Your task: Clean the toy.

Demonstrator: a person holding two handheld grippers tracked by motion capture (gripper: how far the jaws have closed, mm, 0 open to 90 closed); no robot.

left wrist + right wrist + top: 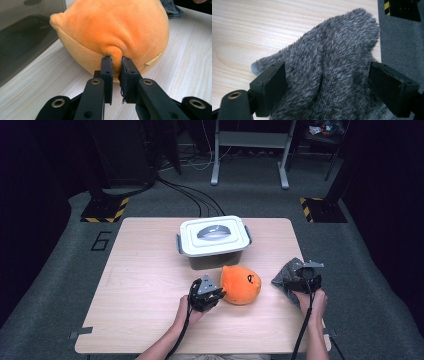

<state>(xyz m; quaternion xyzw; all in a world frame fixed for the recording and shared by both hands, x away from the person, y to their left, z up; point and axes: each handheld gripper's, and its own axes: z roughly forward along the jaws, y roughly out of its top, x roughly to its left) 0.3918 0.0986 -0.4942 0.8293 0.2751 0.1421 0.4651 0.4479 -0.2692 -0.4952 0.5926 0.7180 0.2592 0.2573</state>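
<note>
An orange plush toy (242,285) lies on the wooden table (145,280), just in front of a lidded box. My left gripper (219,295) is at the toy's left side. In the left gripper view this gripper (116,61) is shut on a pinched fold of the orange plush toy (112,27). A grey fuzzy cloth (284,279) lies near the table's right edge. My right gripper (301,276) is over it. In the right gripper view this gripper (328,72) stands open, with its jaws wide apart on either side of the grey cloth (332,50).
A grey box with a white handled lid (214,240) stands at the table's middle back, and its dark wall (22,37) is close to the toy. The table's right edge and the grey floor (402,45) lie just beyond the cloth.
</note>
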